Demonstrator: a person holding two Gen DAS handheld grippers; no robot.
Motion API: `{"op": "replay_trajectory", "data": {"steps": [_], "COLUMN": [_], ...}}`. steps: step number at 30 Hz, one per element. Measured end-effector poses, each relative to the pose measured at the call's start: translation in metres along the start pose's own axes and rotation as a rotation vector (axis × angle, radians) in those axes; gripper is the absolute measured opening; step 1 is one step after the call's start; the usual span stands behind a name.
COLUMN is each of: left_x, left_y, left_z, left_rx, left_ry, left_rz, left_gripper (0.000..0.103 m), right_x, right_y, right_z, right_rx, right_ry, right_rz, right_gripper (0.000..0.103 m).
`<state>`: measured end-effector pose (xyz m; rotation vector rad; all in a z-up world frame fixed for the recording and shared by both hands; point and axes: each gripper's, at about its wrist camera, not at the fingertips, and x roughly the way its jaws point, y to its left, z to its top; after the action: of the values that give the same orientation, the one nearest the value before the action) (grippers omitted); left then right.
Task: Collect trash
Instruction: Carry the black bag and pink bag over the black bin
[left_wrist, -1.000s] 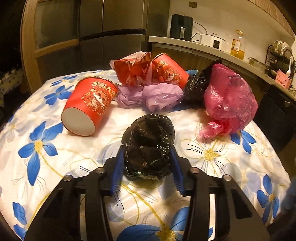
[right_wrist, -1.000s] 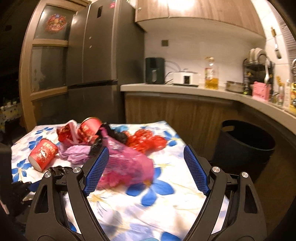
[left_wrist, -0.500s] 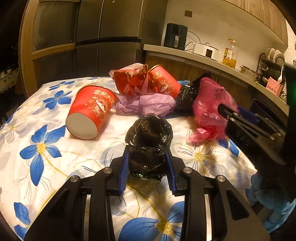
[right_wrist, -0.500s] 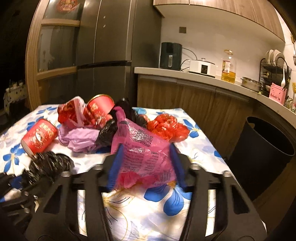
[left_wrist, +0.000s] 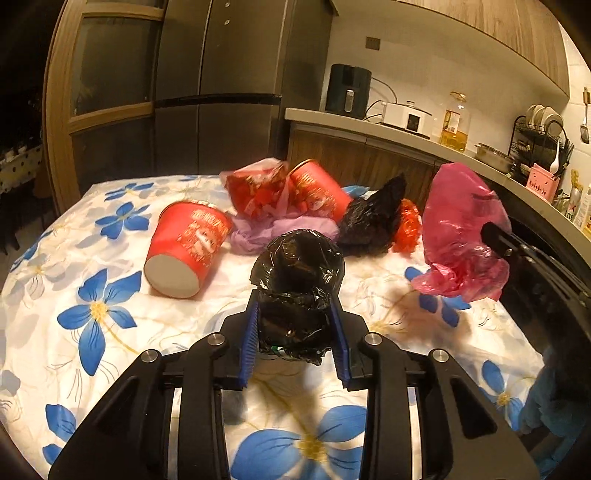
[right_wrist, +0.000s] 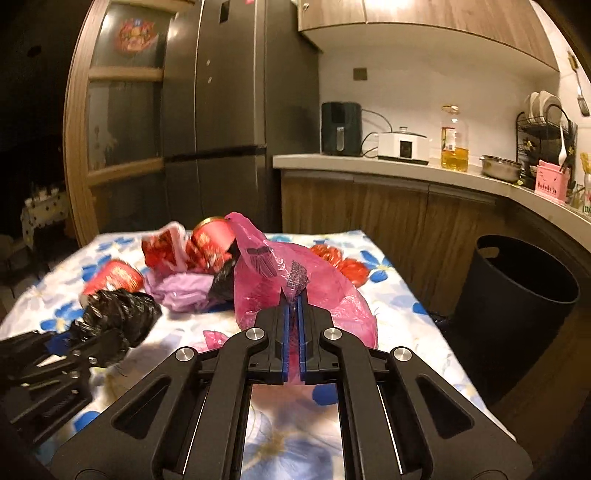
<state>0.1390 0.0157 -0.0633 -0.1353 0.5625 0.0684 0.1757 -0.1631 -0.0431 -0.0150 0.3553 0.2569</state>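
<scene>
My left gripper is shut on a crumpled black plastic bag, held just above the flowered tablecloth. My right gripper is shut on a pink plastic bag, pinching its film between the blue pads; the bag hangs lifted at the right in the left wrist view. Behind lie a red paper cup on its side, a second red cup, red wrappers, lilac plastic and another black bag.
A black trash bin stands on the floor right of the table, below the wooden kitchen counter. A dark fridge rises behind the table. More red crumpled wrapping lies at the table's far right.
My right gripper moved in onto the pink bag, closed on it and raised it off the cloth. My left gripper tightened on the black bag and lifted it slightly.
</scene>
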Motion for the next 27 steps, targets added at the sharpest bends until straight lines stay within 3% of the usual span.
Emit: {"op": "replay_trajectory", "data": {"steps": [14,27], "left_x": [-0.011,-0.003], "left_y": [-0.077,-0.191], "left_z": [0.028,0.063], "left_rx": [0.084,0.180], "left_ry": [-0.082,-0.174], "left_rz": [-0.080,-0.257], "left_gripper": [0.034,0.034], "right_x": [-0.047,-0.074], "right_y": [-0.066,-0.161], "right_z": [0.015,0.030], "right_rx": [0.075,0.147], "right_ry": [-0.077,-0.154], "right_rz": [-0.087,-0.261], "right_gripper": [0.004,0.004]}}
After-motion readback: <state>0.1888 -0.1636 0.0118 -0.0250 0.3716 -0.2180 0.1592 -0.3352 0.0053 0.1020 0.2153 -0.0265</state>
